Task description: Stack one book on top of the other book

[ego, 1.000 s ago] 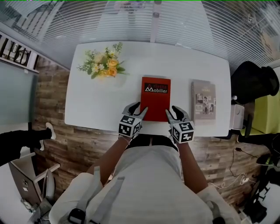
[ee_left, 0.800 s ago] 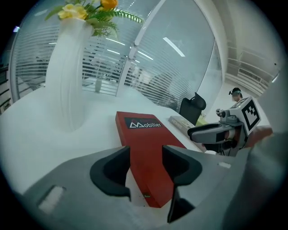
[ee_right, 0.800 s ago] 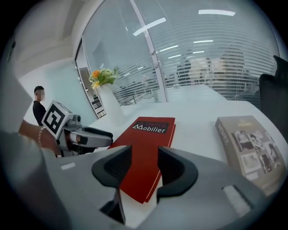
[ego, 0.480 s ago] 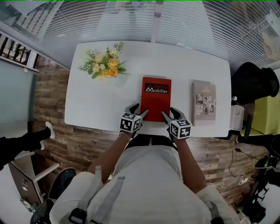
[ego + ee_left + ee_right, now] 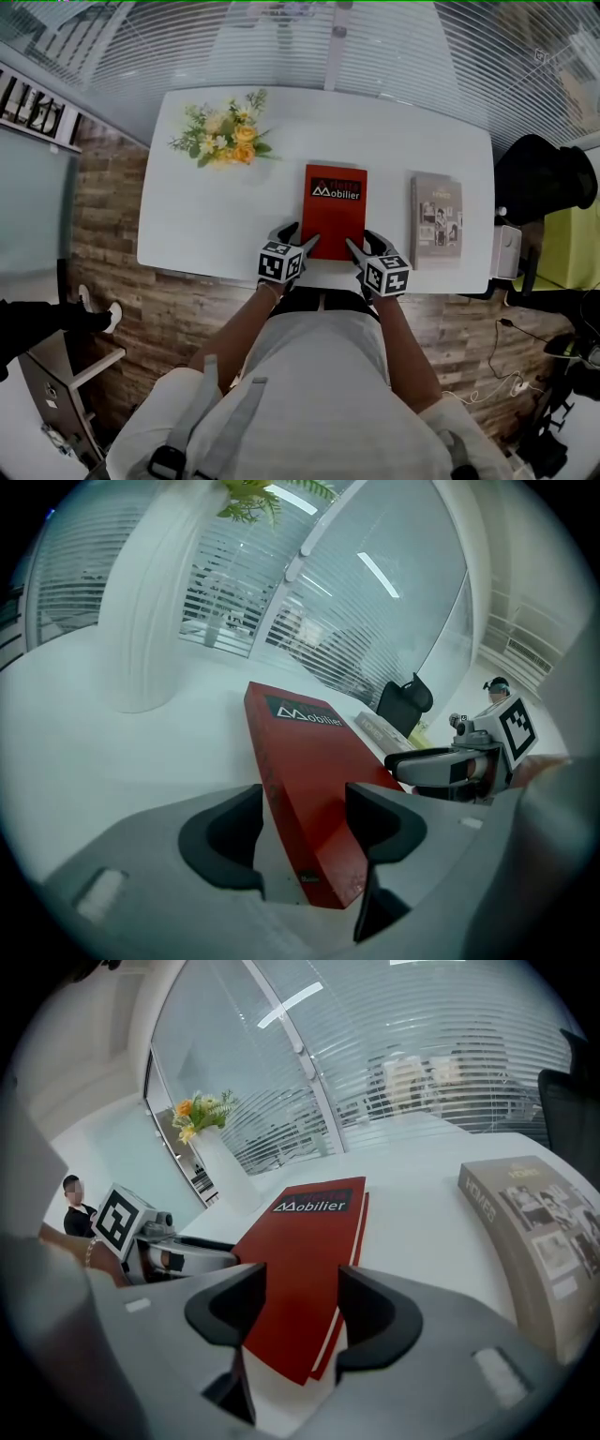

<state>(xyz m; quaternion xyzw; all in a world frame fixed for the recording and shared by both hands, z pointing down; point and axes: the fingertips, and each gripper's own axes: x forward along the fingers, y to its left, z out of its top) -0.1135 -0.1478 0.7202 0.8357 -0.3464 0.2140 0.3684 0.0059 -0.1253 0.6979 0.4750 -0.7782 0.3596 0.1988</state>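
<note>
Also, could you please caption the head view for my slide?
Jaws just opening, left gripper and right gripper straddle near corners of the red book; grey book lies apart to its right.

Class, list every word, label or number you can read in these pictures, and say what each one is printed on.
"Mobilier": white letters on the dark band of the red book cover.
"HOMES": along the grey book spine, only just legible.
Smaller print on both covers: too blurred to read.
</note>
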